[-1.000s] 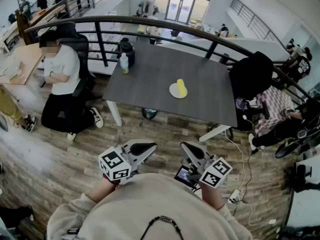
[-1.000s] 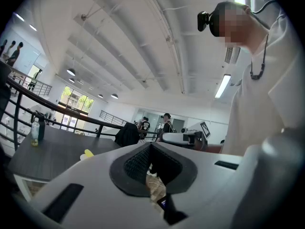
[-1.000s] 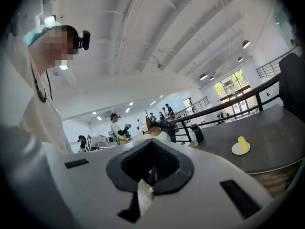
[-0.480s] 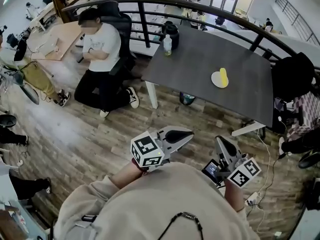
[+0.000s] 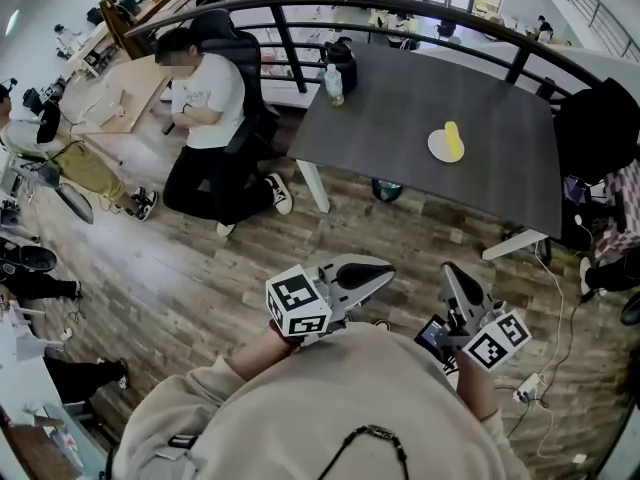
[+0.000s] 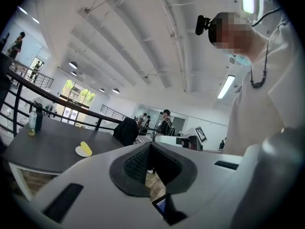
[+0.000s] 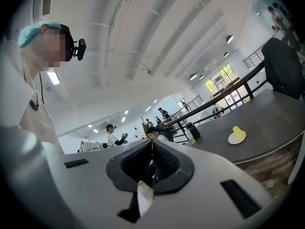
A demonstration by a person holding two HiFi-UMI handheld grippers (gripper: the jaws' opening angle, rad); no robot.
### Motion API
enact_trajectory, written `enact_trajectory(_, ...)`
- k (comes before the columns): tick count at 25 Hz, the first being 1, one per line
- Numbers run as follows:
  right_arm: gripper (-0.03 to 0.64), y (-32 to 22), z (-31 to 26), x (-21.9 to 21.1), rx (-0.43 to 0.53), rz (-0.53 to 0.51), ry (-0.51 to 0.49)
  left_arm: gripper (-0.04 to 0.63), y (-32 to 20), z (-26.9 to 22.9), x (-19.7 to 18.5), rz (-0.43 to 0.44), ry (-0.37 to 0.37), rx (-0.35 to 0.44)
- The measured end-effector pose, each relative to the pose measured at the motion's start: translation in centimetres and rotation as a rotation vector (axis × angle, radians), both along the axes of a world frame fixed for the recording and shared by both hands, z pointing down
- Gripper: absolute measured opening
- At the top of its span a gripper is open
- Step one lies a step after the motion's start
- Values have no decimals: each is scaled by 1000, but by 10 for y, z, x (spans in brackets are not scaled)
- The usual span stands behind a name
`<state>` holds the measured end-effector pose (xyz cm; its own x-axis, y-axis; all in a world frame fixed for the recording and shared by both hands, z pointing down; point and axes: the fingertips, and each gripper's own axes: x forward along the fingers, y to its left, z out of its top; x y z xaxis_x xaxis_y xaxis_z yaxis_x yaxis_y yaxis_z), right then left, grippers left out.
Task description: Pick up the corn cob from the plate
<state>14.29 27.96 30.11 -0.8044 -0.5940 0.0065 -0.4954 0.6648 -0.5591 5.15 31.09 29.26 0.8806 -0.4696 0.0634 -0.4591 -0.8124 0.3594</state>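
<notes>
One corn cob (image 5: 452, 139) lies on one plate (image 5: 435, 147) on the dark surface (image 5: 400, 98). Left gripper (image 5: 388, 269) and right gripper (image 5: 448, 269), both clenched empty, are well apart from it.

Two grippers held level before the chest
The left gripper (image 5: 386, 267) and right gripper (image 5: 449, 269) are carried side by side, each with jaws pressed together, tips pointed away from the body.

Head view steeply downward, gripper views level (low, far), sharing plate (image 5: 436, 149)
</notes>
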Motion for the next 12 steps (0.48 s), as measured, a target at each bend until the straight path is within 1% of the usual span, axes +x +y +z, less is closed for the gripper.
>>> enact_trajectory(2,15,-7,4,5,-5,-1,-25,0,-8,5,3,-7,-28,-21)
enact_trajectory(4,15,-7,15,11,-25,-3,-41,0,-9,13,6,-5,-57,-62)
enact_trajectory(6,15,1,27,21,-50,3,-33,0,-2,18,11,4,-73,-97)
enact_trajectory(8,15,4,32,32,-50,23,-19,0,3,18,16,19,-74,-101)
enact_trajectory(10,15,1,31,37,-36,47,-23,0,7,16,12,23,-71,-98)
enact_trajectory(12,15,0,29,34,-26,55,-45,0,10,15,-5,-12,-59,-111)
